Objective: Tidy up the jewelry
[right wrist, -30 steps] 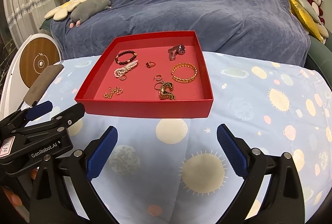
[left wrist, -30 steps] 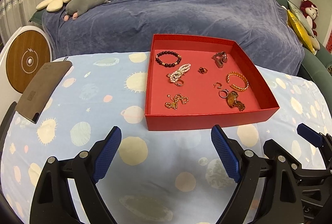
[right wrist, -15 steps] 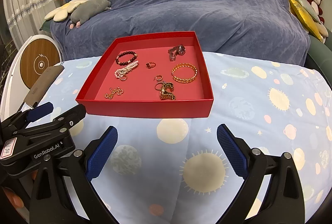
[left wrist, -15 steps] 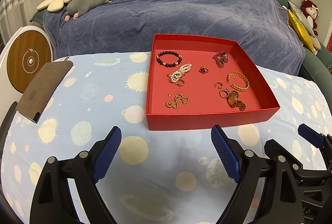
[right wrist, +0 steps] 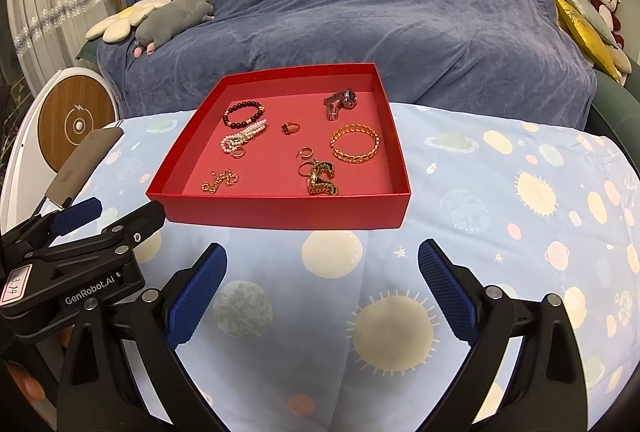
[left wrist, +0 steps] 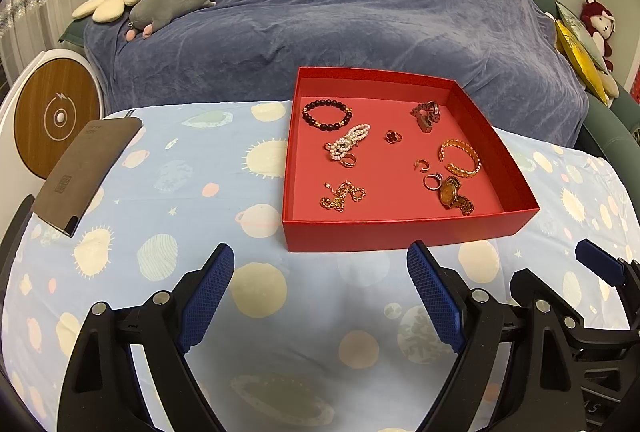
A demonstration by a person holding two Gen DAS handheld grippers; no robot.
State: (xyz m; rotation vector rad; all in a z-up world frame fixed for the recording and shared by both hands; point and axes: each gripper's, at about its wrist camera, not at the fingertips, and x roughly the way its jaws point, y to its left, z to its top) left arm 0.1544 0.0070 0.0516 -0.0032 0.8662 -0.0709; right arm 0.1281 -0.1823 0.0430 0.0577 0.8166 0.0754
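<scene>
A shallow red box [left wrist: 404, 232] [right wrist: 288, 212] sits on the patterned light-blue cloth and holds several pieces of jewelry. Among them are a dark bead bracelet [left wrist: 327, 115] [right wrist: 243, 114], a pearl bracelet [left wrist: 348, 144] [right wrist: 242, 138], a gold bangle [left wrist: 460, 158] [right wrist: 355, 148], a gold chain [left wrist: 342, 195] [right wrist: 220, 181] and a gold watch [left wrist: 454, 195] [right wrist: 320, 180]. My left gripper [left wrist: 320, 296] is open, short of the box's near wall, with nothing between its fingers. My right gripper [right wrist: 322, 292] is open too and empty, just to the right of the left one.
A brown flat pouch [left wrist: 86, 168] [right wrist: 82, 162] lies at the cloth's left edge. Beyond it stands a round white and wood device [left wrist: 52, 112]. A sofa under a blue-grey cover [left wrist: 360, 12] with plush toys [left wrist: 172, 0] fills the back.
</scene>
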